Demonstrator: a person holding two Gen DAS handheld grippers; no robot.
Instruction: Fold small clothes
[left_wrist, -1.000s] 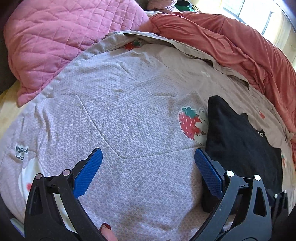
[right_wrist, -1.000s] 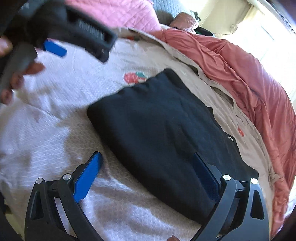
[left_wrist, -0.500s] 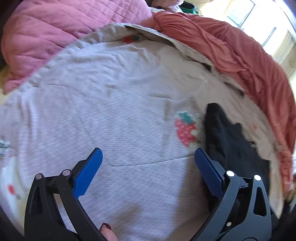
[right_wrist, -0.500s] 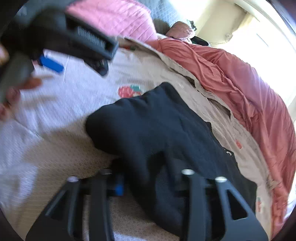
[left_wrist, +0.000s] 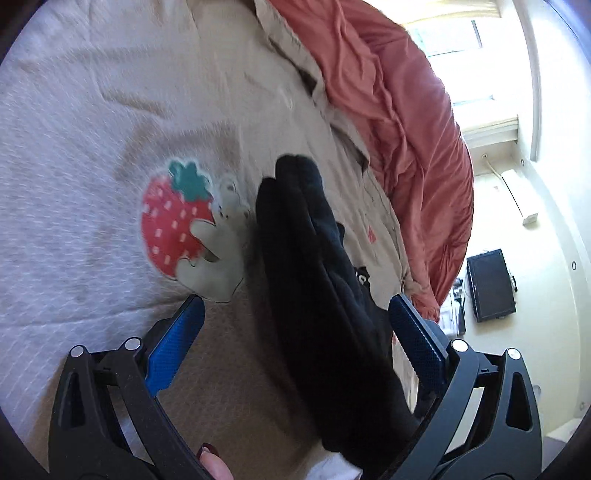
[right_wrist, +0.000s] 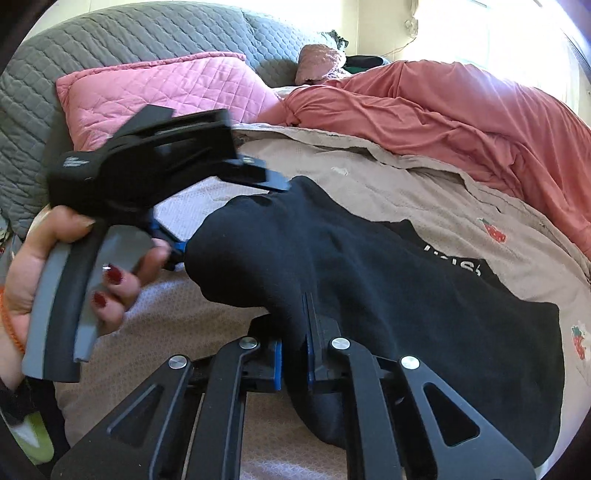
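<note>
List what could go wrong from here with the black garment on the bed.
1. The right gripper is shut on only a bunched edge of the black garment, so the fabric may slip out as it is lifted.
2. The left gripper is open with the raised fold between its pads; closing there may catch several layers and spoil the fold.
3. Most of the garment lies on the beige blanket; dragging could rumple both.
</note>
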